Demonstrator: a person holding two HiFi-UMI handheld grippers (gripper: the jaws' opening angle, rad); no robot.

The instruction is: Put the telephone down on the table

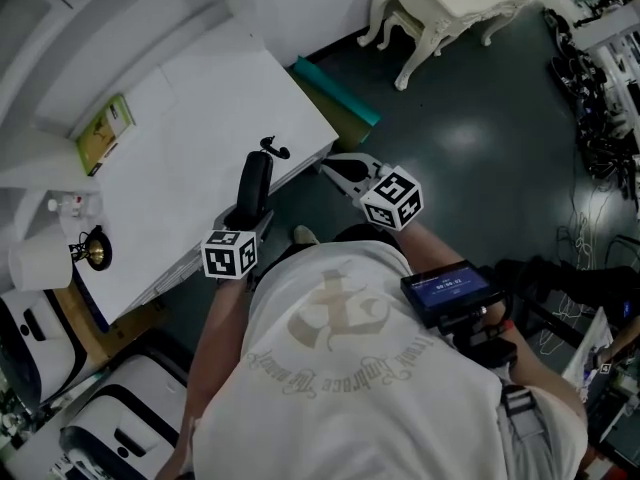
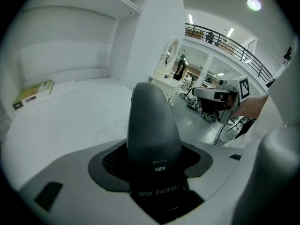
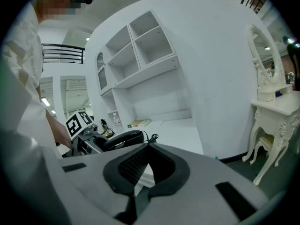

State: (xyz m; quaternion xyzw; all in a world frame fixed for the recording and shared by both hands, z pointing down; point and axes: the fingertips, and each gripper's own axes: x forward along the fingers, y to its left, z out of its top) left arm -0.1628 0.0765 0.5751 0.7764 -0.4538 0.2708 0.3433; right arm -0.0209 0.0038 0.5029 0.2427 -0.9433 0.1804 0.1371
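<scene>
A black telephone handset (image 1: pixel 253 190) stands nearly upright over the near edge of the white table (image 1: pixel 190 108), and my left gripper (image 1: pixel 249 220) is shut on its lower end. In the left gripper view the handset (image 2: pixel 152 125) fills the space between the pads of that gripper (image 2: pixel 154 175), above the table top (image 2: pixel 70 121). Its curled black cord (image 1: pixel 272 149) lies on the table just beyond. My right gripper (image 1: pixel 338 166) hangs off the table over the dark floor, shut with nothing in it (image 3: pixel 140 191). From there I see the handset (image 3: pixel 123 138) to the left.
A green and yellow book (image 1: pixel 105 133) lies at the table's far left. A small brass object (image 1: pixel 95 253) and a white roll (image 1: pixel 40 263) sit near the left end. A teal board (image 1: pixel 338 93) leans at the table's corner. An ornate white dressing table (image 1: pixel 450 8) stands across the floor.
</scene>
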